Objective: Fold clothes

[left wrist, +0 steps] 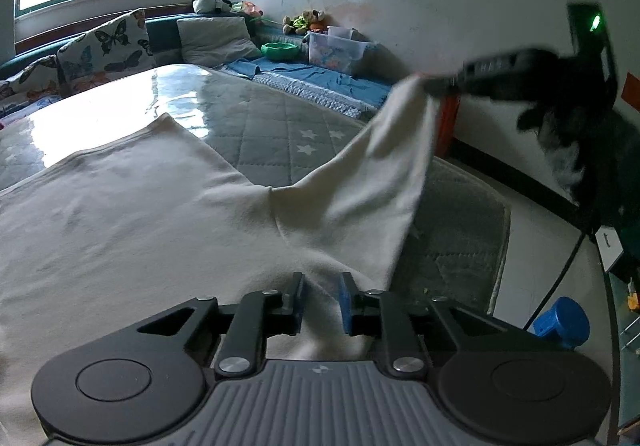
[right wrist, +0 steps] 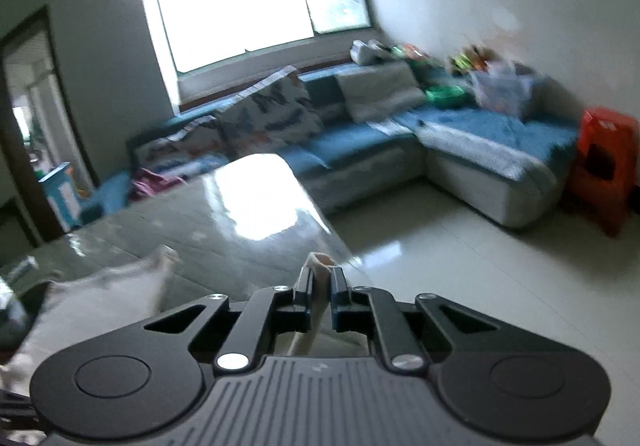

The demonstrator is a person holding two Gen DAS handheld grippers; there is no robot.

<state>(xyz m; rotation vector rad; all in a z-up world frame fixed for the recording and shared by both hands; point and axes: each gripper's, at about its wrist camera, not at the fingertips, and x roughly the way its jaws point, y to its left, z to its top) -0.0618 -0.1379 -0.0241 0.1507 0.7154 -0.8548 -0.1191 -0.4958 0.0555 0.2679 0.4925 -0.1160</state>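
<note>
A cream-white garment (left wrist: 132, 214) lies spread on a table with a grey quilted cover under glossy plastic (left wrist: 264, 126). My left gripper (left wrist: 323, 296) is shut on a fold of the garment near its front edge. My right gripper (left wrist: 436, 80), blurred at the right of the left wrist view, holds one corner of the garment lifted above the table. In the right wrist view, my right gripper (right wrist: 321, 278) is shut on a strip of the cream cloth (right wrist: 320, 266), and the rest of the garment (right wrist: 100, 298) shows at lower left.
A blue sofa (right wrist: 360, 142) with butterfly cushions (left wrist: 108, 42), toys and a plastic box (left wrist: 336, 48) runs along the far walls. A red stool (right wrist: 604, 162) stands by the wall. The table's right edge (left wrist: 500, 230) drops to a tiled floor (right wrist: 460, 246). A doorway (right wrist: 32, 126) is at left.
</note>
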